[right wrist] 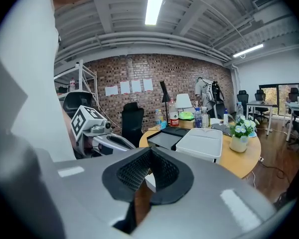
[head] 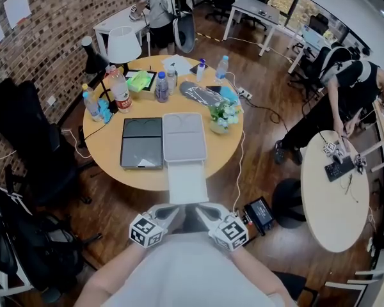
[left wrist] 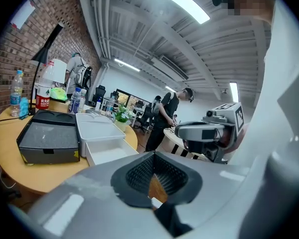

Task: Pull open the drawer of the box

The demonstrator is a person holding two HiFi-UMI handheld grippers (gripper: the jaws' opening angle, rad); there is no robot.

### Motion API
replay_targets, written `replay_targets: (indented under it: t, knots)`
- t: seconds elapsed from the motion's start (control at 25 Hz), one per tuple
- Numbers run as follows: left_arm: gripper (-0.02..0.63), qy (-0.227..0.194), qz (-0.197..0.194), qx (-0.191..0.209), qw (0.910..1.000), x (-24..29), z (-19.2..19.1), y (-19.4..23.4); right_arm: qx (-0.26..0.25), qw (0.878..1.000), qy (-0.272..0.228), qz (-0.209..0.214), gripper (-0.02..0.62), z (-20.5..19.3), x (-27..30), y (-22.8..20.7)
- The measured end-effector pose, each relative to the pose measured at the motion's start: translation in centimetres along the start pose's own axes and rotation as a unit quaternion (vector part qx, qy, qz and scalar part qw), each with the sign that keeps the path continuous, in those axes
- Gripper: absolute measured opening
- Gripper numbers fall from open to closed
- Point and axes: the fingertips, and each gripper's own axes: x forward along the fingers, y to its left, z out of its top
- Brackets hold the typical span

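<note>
The white box [head: 184, 136] lies on the round wooden table [head: 109, 155]. Its drawer [head: 187, 181] stands pulled out toward me, past the table's front edge, and looks empty. Both grippers hang close to my body, short of the drawer and not touching it. My left gripper [head: 171, 212] and right gripper [head: 203, 212] are shut with nothing between the pads. The left gripper view shows its shut jaws [left wrist: 152, 176], the box [left wrist: 97, 126] and the open drawer [left wrist: 107, 151]. From the right gripper [right wrist: 147, 176] the box [right wrist: 202, 142] shows beyond its shut jaws.
A dark grey box [head: 141, 142] lies against the white box's left side. Bottles [head: 120, 89], a lamp [head: 123, 45] and a flower pot [head: 221, 117] stand behind. A black chair [head: 25, 139] is at the left. A person [head: 345, 91] bends over a second round table [head: 336, 197] at the right.
</note>
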Motion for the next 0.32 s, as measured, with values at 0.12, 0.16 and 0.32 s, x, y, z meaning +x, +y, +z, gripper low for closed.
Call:
replay_targets:
  t: [0.12, 0.16, 0.32]
  knots:
    - [0.005, 0.0, -0.001, 0.004, 1.0, 0.04, -0.06, -0.1, -0.008, 1.0, -0.002, 0.002, 0.005, -0.06, -0.01, 0.09]
    - [0.005, 0.001, -0.001, 0.004, 1.0, -0.02, -0.21, -0.17, -0.009, 1.0, -0.002, 0.001, 0.005, -0.03, -0.08, 0.21]
    - [0.005, 0.006, 0.0, 0.001, 1.0, -0.15, -0.9, -0.56, -0.011, 1.0, 0.002, -0.004, 0.005, -0.33, -0.53, 0.64]
